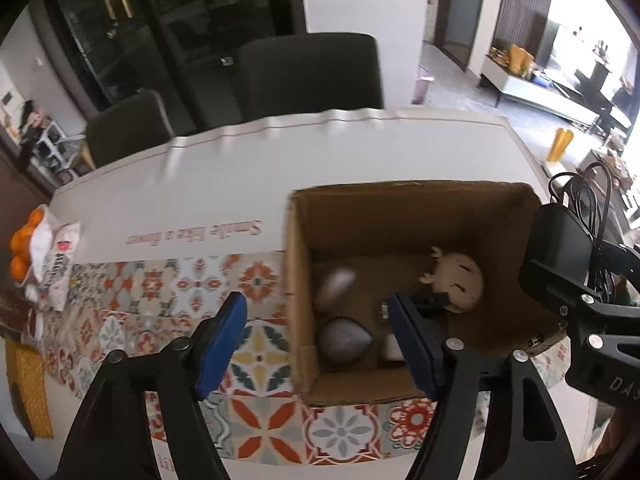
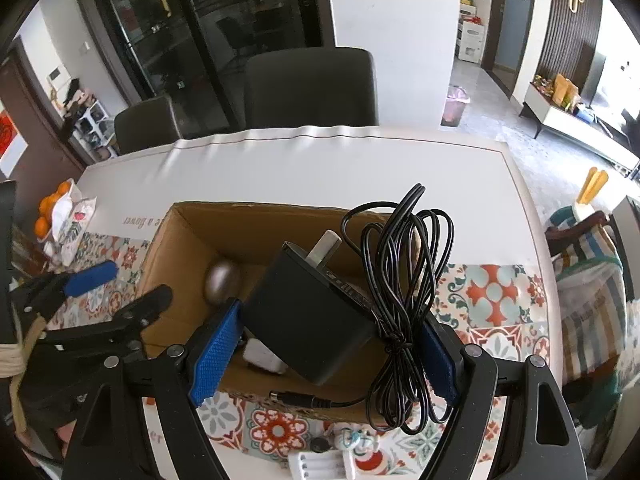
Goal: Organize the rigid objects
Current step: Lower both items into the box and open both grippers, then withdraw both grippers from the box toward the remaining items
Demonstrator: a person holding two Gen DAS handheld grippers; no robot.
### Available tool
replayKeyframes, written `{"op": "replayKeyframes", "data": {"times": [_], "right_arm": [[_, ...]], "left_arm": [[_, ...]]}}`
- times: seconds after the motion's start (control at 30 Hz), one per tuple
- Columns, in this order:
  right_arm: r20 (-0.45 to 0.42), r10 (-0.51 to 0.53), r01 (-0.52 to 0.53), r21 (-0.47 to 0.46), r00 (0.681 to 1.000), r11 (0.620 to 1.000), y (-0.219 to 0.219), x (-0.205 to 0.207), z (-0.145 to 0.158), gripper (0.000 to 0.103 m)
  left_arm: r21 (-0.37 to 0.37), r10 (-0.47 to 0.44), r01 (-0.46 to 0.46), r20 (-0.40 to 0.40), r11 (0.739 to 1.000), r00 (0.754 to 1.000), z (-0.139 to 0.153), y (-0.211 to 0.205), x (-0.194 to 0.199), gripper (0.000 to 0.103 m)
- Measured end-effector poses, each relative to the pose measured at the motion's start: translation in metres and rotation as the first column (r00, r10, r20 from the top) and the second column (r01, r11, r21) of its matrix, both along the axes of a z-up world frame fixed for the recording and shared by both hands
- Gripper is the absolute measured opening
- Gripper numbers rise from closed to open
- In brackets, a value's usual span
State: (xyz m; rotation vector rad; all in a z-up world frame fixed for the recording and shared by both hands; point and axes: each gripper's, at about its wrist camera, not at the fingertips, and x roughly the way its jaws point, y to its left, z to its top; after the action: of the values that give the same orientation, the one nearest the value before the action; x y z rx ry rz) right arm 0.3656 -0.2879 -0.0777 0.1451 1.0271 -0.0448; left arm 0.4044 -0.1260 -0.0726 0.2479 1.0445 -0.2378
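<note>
Right gripper (image 2: pixel 324 354) is clamped on a black power adapter (image 2: pixel 308 316), blue pads pressing both sides, held above the open cardboard box (image 2: pixel 256 220). The plug prongs (image 2: pixel 323 250) point up and away. The adapter's bundled black cable (image 2: pixel 404 300) hangs loose on the right side, draped over the right pad and the box's near right edge; its barrel connector (image 2: pixel 296 399) dangles over the near wall.

Left gripper (image 1: pixel 316 344) has jaws spread wide with nothing between them. It straddles the box's left wall (image 1: pixel 294 300): one pad over the patterned table runner (image 1: pixel 180 292), the other over the box interior.

In the box, left wrist view: a grey egg-shaped thing (image 1: pixel 335 286) (blurred), a dark heart-shaped piece (image 1: pixel 344 340), a tan figurine head with antlers (image 1: pixel 456 280) and a small white block (image 1: pixel 391 348), partly hidden by the pad.

Outside the box, near edge in the right wrist view: a white ribbed plastic piece (image 2: pixel 316 465), a small toy figure (image 2: pixel 362 446) and a dark round cap (image 2: pixel 319 445). A bag of oranges (image 2: pixel 52 208) sits at the table's far left. Two dark chairs (image 2: pixel 312 88) stand behind the white table (image 2: pixel 320 168).
</note>
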Motion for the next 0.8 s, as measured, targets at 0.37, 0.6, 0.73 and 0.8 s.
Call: {"op": "replayKeyframes", "data": {"times": [0.37, 0.6, 0.73, 0.8], "right_arm": [[0.018, 0.050, -0.049, -0.028, 0.999, 0.998, 0.027, 0.011, 0.002, 0.094], [0.034, 0.043, -0.042, -0.023, 0.999, 0.999, 0.026, -0.005, 0.009, 0.094], [0.046, 0.036, -0.036, -0.018, 0.998, 0.999, 0.024, -0.025, 0.014, 0.094], [0.051, 0.037, -0.036, -0.020, 0.998, 0.999, 0.023, -0.035, 0.014, 0.094]], "left_arm": [[-0.020, 0.080, -0.079, 0.045, 0.997, 0.996, 0.015, 0.036, -0.004, 0.075], [-0.053, 0.073, -0.069, 0.078, 0.996, 0.994, 0.028, 0.042, -0.025, 0.082], [-0.054, 0.059, -0.054, 0.102, 0.997, 0.993, 0.034, 0.039, -0.042, 0.085], [-0.056, 0.057, -0.051, 0.113, 0.997, 0.992, 0.036, 0.038, -0.051, 0.088]]}}
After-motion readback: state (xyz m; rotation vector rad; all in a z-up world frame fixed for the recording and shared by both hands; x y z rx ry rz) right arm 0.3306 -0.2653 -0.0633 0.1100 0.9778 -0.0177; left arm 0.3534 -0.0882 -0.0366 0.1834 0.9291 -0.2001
